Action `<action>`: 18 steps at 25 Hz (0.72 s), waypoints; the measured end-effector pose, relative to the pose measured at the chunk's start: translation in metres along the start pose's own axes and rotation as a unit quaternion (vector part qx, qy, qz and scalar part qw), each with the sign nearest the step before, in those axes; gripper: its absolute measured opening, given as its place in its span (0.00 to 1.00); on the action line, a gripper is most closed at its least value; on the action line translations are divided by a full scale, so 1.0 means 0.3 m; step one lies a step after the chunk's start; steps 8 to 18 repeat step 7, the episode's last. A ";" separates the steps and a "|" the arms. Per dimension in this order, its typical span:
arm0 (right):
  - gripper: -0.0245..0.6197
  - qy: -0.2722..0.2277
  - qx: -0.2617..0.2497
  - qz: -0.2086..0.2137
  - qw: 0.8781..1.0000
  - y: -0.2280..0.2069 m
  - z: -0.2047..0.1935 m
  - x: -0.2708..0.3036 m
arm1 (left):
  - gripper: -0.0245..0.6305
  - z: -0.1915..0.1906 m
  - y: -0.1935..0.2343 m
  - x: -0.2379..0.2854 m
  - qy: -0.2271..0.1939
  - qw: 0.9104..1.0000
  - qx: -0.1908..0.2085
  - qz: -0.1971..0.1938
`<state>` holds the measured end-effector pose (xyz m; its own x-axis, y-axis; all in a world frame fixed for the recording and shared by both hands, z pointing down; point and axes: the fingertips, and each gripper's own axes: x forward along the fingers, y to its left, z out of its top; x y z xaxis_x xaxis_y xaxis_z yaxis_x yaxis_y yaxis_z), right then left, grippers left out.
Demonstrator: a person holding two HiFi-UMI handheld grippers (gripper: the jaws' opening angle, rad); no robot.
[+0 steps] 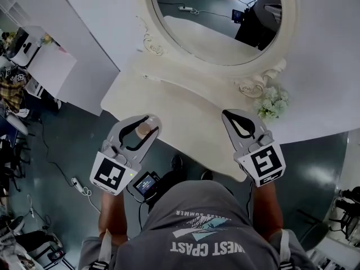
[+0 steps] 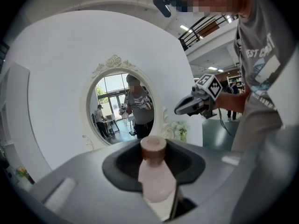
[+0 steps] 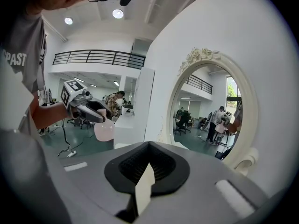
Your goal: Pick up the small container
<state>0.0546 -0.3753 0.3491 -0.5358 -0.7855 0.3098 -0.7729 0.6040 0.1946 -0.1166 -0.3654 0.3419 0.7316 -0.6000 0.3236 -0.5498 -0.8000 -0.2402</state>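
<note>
The small container [image 2: 157, 174], a pale pink bottle with a brown cap, sits between the jaws of my left gripper [image 2: 154, 146], which is shut on it. In the head view the left gripper [image 1: 151, 122] hangs at the front edge of the white vanity table [image 1: 169, 94], and the container's cap [image 1: 144, 129] shows inside the jaw opening. My right gripper [image 1: 226, 115] hovers over the table's front right part, shut with nothing in it. The right gripper view shows the left gripper [image 3: 93, 115] holding the container [image 3: 103, 130] in the air.
An oval mirror [image 1: 219, 16] in an ornate white frame stands at the back of the table. White flowers [image 1: 273, 103] lie at the back right. White cabinets [image 1: 50, 66] stand to the left; cables and a power strip [image 1: 79, 185] lie on the dark floor.
</note>
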 end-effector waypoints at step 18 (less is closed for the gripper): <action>0.04 0.008 -0.002 -0.002 1.000 0.016 -0.014 -0.004 | 0.24 -0.020 -0.004 -0.003 0.003 1.000 -0.001 -0.005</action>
